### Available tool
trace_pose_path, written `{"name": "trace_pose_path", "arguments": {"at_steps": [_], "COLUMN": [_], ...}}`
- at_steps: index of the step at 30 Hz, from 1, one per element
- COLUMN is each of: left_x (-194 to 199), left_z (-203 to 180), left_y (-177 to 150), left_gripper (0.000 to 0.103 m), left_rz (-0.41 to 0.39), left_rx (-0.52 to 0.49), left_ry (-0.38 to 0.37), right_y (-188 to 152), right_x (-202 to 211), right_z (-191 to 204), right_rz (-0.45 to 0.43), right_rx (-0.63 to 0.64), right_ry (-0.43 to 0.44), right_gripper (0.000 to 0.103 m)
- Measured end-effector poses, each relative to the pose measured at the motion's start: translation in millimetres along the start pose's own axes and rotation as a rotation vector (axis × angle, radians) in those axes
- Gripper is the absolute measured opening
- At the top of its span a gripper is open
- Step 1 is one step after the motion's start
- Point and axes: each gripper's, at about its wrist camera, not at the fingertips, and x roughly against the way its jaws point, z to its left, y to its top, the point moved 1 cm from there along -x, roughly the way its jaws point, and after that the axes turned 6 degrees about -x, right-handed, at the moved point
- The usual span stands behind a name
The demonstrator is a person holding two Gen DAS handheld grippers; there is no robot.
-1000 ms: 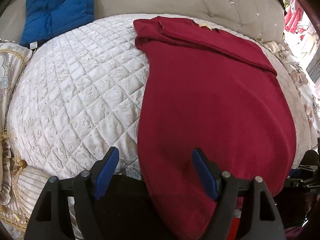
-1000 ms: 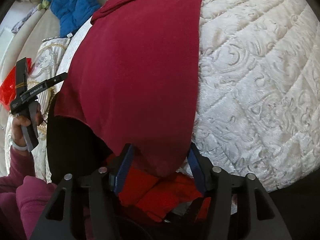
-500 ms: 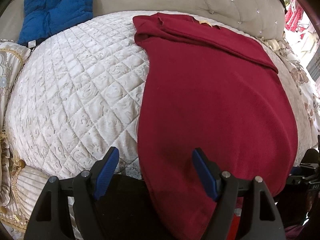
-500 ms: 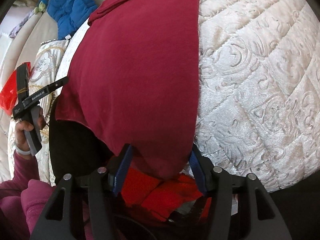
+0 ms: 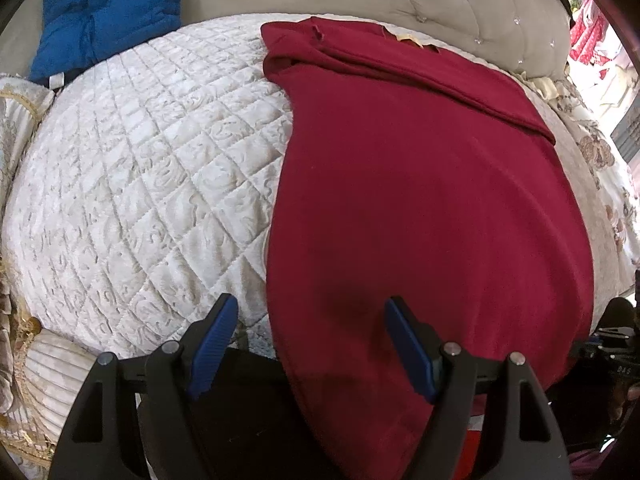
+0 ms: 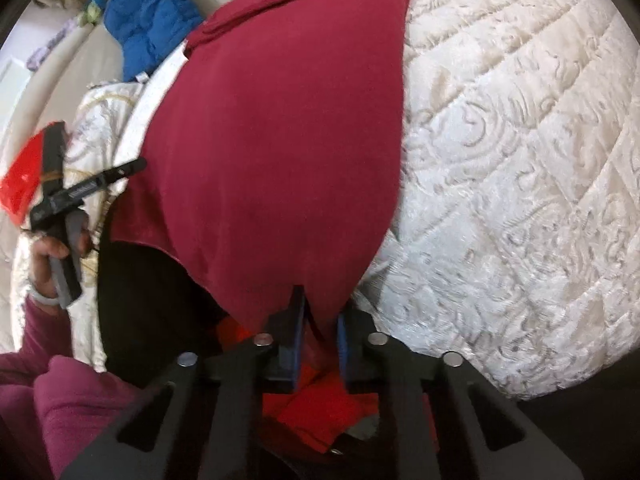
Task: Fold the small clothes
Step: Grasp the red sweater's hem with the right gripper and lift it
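A dark red shirt (image 5: 420, 184) lies lengthwise on the white quilted cushion (image 5: 140, 184), its collar end folded at the far side and its near hem hanging over the front edge. My left gripper (image 5: 308, 336) is open, its blue pads astride the shirt's near left edge. In the right wrist view my right gripper (image 6: 318, 320) is shut on the near hem of the shirt (image 6: 288, 140). The left gripper tool (image 6: 60, 208) shows there at the left, held in a hand.
A blue padded cushion (image 5: 108, 12) lies at the back left against the beige tufted sofa back (image 5: 460, 0). Bright red fabric (image 6: 320, 404) lies below the right gripper. A floral cover (image 5: 612, 184) is at the right.
My right gripper has closed on the shirt's near hem; it was open before. The left gripper stayed open and moved slightly forward over the shirt's edge.
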Motion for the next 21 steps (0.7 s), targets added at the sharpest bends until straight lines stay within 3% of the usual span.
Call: {"name": "trace_pose_path", "arguments": {"at_steps": [4,7,11,21], "left_x": [1.7,0.9,-6.0,-20.3], "left_z": [4.3,5.0,1.2,-19.8], "left_y": [-0.6,-2.9,-6.0,-12.5], "left_gripper": [0.079,0.079,0.079,0.079], "left_rz": [0.016,0.043,0.098,0.148], "left_rx": [0.014,0.016,0.012,-0.046], "left_ry": [-0.038,-0.067,-0.116,-0.118], "right_y": [8.7,26.0,41.3,58.6], "right_x": [15.2,41.2,52.1,50.0], "right_z": [13.2,12.6,6.0,-3.1], "right_rz": [-0.037,-0.133,-0.187,-0.205], "right_rx": [0.058,0.056,0.041,-0.023], "right_ry": [0.076,0.137,0.124,0.135], "right_gripper": [0.000,0.000,0.000,0.000]}}
